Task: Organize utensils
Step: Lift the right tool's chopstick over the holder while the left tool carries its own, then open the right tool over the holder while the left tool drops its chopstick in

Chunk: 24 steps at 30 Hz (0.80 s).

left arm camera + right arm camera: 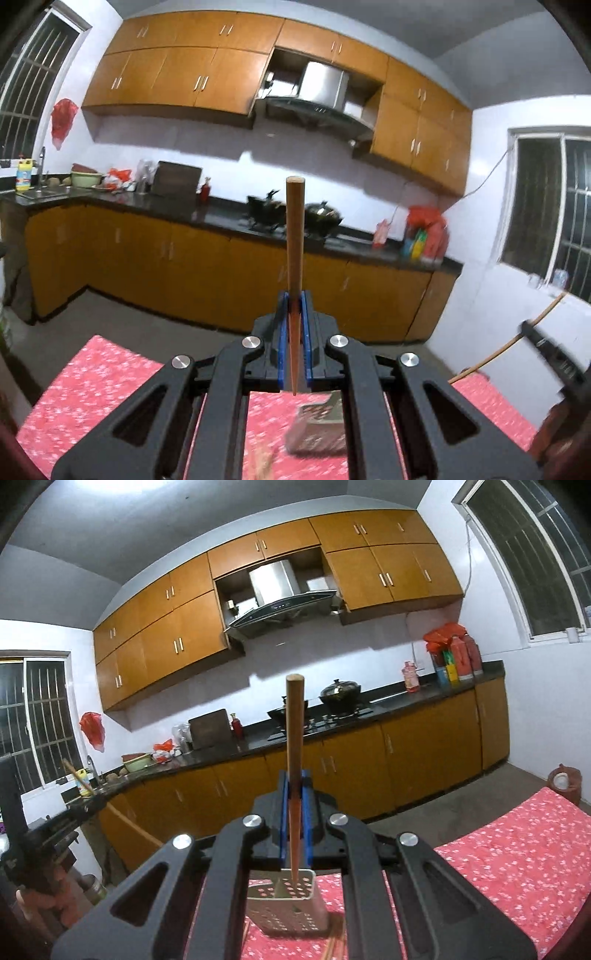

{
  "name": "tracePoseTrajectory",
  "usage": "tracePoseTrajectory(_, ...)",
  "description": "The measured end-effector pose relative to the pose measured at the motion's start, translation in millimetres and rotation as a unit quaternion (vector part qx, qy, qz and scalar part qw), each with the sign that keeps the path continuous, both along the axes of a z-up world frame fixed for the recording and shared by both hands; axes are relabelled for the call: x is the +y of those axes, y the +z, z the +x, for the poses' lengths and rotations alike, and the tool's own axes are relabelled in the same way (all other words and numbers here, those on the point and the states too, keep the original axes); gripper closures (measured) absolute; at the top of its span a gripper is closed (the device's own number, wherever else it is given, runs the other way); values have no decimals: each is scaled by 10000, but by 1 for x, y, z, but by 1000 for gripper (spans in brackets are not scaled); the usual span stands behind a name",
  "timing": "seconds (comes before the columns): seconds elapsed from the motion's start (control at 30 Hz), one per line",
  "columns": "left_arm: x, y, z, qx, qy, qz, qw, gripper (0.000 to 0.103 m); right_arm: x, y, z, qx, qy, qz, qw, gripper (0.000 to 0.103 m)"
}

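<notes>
Red flowered table (517,849), with a metal holder on it.

The table wears a red cloth (103,376) printed with small white flowers, and it reaches to the edges on both sides. A perforated metal holder (291,908) stands on the cloth; from the right wrist view it looks upright, its open top facing up and round holes all over its walls. In the left wrist view the same holder (317,428) is blurred and half hidden. A few thin wooden sticks (334,943) lie on the cloth just beside the holder's base; what they are I cannot tell.
</notes>
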<state>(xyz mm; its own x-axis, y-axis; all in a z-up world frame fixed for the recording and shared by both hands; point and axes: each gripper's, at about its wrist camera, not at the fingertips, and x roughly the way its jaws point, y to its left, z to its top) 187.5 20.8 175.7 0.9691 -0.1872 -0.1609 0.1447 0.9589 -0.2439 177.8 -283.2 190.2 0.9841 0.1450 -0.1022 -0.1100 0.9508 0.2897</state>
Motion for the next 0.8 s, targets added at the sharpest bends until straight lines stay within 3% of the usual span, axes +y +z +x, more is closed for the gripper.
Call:
tracePoseTrajectory(0.27,-38,-31,22,127,-301,101,9994,96,19,-28,34,264,46,-269,9993,95)
tracePoseTrajectory(0.53,-46,-66,48,772,-403,118,9961,96,27,-64,57,784,128,-367,9962,95)
tracePoseTrajectory(0.63,-40,-72,51,954,-397,8,9946,95,30,-68,57,835,154,-361,9957,90)
tracePoseTrajectory(0.7,-38,-73,46,970,-389,-15,9945,89,31,-70,53,807,166,-382,9959,77)
tracePoseTrajectory(0.77,-33,-71,41,917,-310,-34,9953,65,31,-69,49,753,141,-401,9963,75)
tracePoseTrajectory(0.8,-32,-70,40,879,-283,-47,9957,63,32,-69,47,734,138,-400,9964,75)
